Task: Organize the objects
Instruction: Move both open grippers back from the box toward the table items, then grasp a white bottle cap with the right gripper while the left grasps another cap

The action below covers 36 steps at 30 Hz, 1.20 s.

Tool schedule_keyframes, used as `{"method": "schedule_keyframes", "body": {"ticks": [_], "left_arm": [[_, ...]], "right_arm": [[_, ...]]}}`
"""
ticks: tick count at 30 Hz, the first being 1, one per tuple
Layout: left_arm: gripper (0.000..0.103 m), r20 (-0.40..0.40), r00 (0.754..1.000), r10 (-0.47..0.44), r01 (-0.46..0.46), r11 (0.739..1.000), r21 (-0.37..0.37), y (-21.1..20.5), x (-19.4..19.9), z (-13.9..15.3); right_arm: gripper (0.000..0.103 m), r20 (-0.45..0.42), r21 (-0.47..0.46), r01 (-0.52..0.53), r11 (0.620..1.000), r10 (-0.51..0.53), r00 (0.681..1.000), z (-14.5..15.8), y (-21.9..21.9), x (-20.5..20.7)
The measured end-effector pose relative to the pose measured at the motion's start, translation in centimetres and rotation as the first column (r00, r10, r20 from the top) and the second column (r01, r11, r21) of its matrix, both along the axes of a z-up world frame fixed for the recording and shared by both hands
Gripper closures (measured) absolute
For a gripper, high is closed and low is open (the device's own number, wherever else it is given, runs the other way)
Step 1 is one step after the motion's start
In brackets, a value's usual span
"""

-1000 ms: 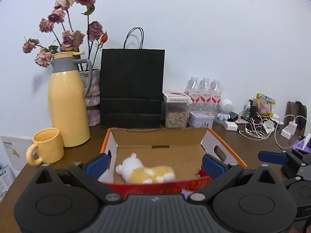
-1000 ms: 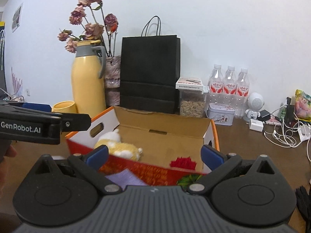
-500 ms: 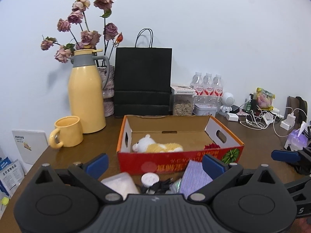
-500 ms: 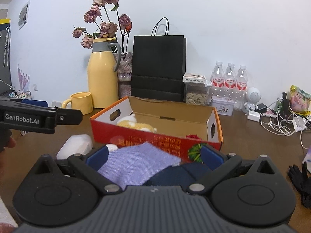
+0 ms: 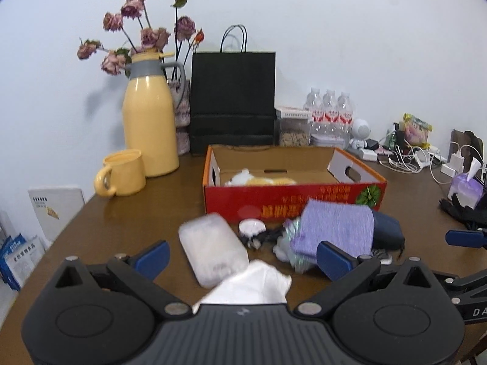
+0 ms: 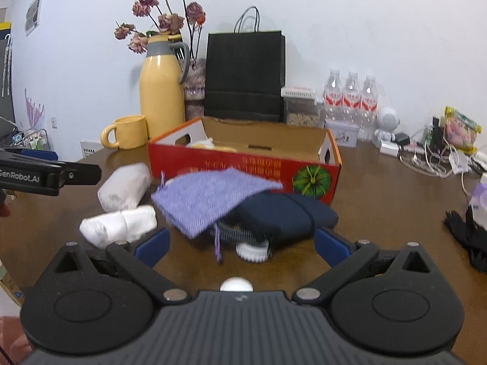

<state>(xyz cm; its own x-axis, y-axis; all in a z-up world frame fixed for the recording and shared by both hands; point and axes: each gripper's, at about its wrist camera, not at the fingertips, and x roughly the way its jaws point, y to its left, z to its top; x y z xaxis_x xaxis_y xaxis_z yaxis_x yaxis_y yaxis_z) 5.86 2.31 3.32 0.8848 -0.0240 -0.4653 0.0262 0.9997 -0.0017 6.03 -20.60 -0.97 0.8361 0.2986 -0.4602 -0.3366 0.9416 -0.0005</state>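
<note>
Left gripper point(image 5: 242, 257) spread wide at 6 o'clock, holding nothing, blue fingertips point(image 5: 152, 258) apart over the brown worktop point(image 5: 127, 222). Between them, nearest the camera, a crumpled white tissue point(image 5: 252, 286); just beyond at 11 o'clock a clear plastic-wrapped white pack point(image 5: 213, 249). At 12 o'clock a small round white lid point(image 5: 252, 226) beside a dark tangle too blurred to name. At 1 o'clock a purple knitted cloth point(image 5: 334, 231) draped over a dark navy pouch point(image 5: 386, 231)

Right gripper point(image 6: 240, 246) likewise wide open and empty, cloth and pouch lying between its fingertips but untouched; a white toothed disc point(image 6: 252, 252) poking out from under the pouch, a small white round thing point(image 6: 236, 284) at 6 o'clock against the gripper body, not identifiable. Two white wrapped bundles point(image 6: 121, 225) at 10 o'clock

Farther back at 12 o'clock, an open red cardboard box point(image 5: 292, 200), near the cloth, with a white and yellow plush toy point(image 5: 261, 180) inside at its left end. At 10 o'clock a yellow mug point(image 5: 121, 176) just beside a yellow thermos jug point(image 5: 150, 130), dried roses point(image 5: 143, 36) behind. Against the wall a black paper bag point(image 5: 232, 103), a jar point(image 5: 293, 127), three water bottles point(image 5: 328, 112); at 2 o'clock a tangle of white chargers and cables point(image 5: 420, 158), a tissue pack point(image 5: 465, 188), black gloves point(image 5: 465, 213)
</note>
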Motion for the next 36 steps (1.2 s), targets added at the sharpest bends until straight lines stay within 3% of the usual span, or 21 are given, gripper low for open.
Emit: {"method": "schedule_keyframes", "body": {"ticks": [9, 18, 25, 27, 31, 32, 34, 36], "left_arm": [[0.001, -0.083, 0.996, -0.012, 0.012, 1.0, -0.009, -0.7, -1.3, -3.4], [0.007, -0.154, 0.987, -0.037, 0.039, 0.999, 0.013, -2.8, -1.1, -5.9], [0.023, -0.169, 0.985, -0.017, 0.017, 1.0, 0.003, -3.2, -0.2, -6.5], [0.029, -0.174, 0.985, -0.016, 0.015, 1.0, -0.008, -3.2, 0.1, -6.7], [0.06, -0.175, 0.984, -0.026, 0.025, 1.0, -0.008, -3.4, 0.1, -6.8], [0.07, -0.174, 0.984, -0.028, 0.027, 1.0, -0.009, -3.4, 0.0, -6.8], [0.076, -0.174, 0.984, -0.029, 0.028, 1.0, -0.011, -3.2, 0.0, -6.8], [0.076, -0.173, 0.984, -0.034, 0.033, 0.999, -0.01, -3.1, -0.1, -6.8]], "right_arm": [[0.0, -0.091, -0.014, 0.033, 0.999, -0.034, 0.995, -3.7, -0.9, -0.6], [0.002, -0.091, -0.035, 0.047, 0.998, -0.05, 0.995, -4.7, -0.6, 0.3], [0.009, -0.108, -0.038, 0.036, 0.999, -0.04, 0.993, -5.3, -0.4, 1.1], [0.017, -0.111, -0.034, 0.029, 0.999, -0.033, 0.993, -5.3, -0.3, 1.3], [0.028, -0.123, -0.025, 0.016, 1.0, -0.019, 0.992, -5.5, -0.1, 1.6], [0.036, -0.118, -0.024, 0.01, 1.0, -0.013, 0.993, -5.5, 0.0, 1.5], [0.047, -0.114, -0.017, -0.005, 1.0, 0.003, 0.993, -5.4, 0.0, 1.3], [0.066, -0.109, -0.008, -0.019, 1.0, 0.018, 0.994, -5.3, 0.0, 1.2]]}}
